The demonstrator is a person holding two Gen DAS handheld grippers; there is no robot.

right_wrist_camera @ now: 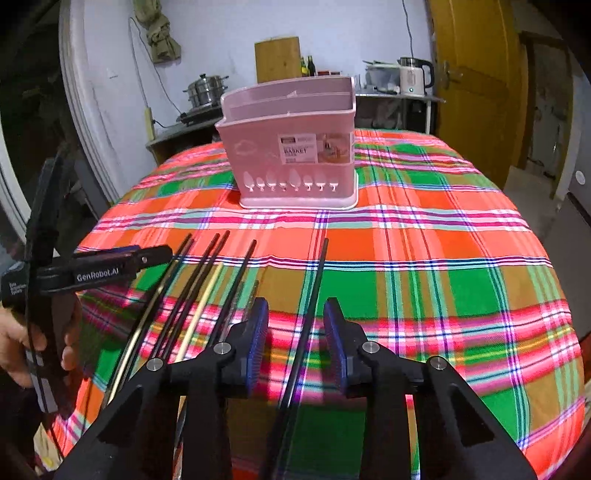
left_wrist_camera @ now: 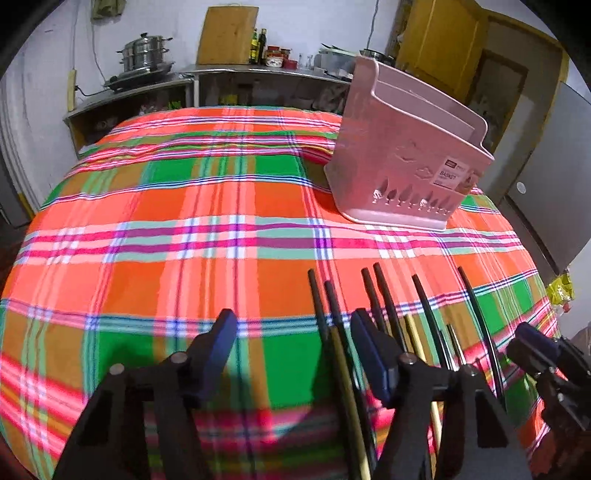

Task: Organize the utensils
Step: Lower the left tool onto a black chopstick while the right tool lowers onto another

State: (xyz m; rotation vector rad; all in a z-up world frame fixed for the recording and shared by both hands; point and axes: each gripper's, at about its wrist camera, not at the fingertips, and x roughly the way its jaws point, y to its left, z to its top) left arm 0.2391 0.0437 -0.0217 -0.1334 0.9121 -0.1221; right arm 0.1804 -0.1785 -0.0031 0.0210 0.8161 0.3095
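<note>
Several chopsticks (right_wrist_camera: pixel 207 291) flat on plaid-covered desk (right_wrist_camera: pixel 424 295), near pink basket (right_wrist_camera: pixel 295 147). Right tool (right_wrist_camera: pixel 295 343) released, straddling one black chopstick (right_wrist_camera: pixel 312 314). Left tool (left_wrist_camera: pixel 295 354) released, empty.

Place: we see a home kitchen.
Cookware: we note a stacked steel steamer pot (left_wrist_camera: pixel 146 51) on a metal counter (left_wrist_camera: pixel 236 72).
Other signs: kettle (right_wrist_camera: pixel 413 75), cutting board (left_wrist_camera: pixel 227 35), plaid tablecloth (left_wrist_camera: pixel 184 221).
</note>
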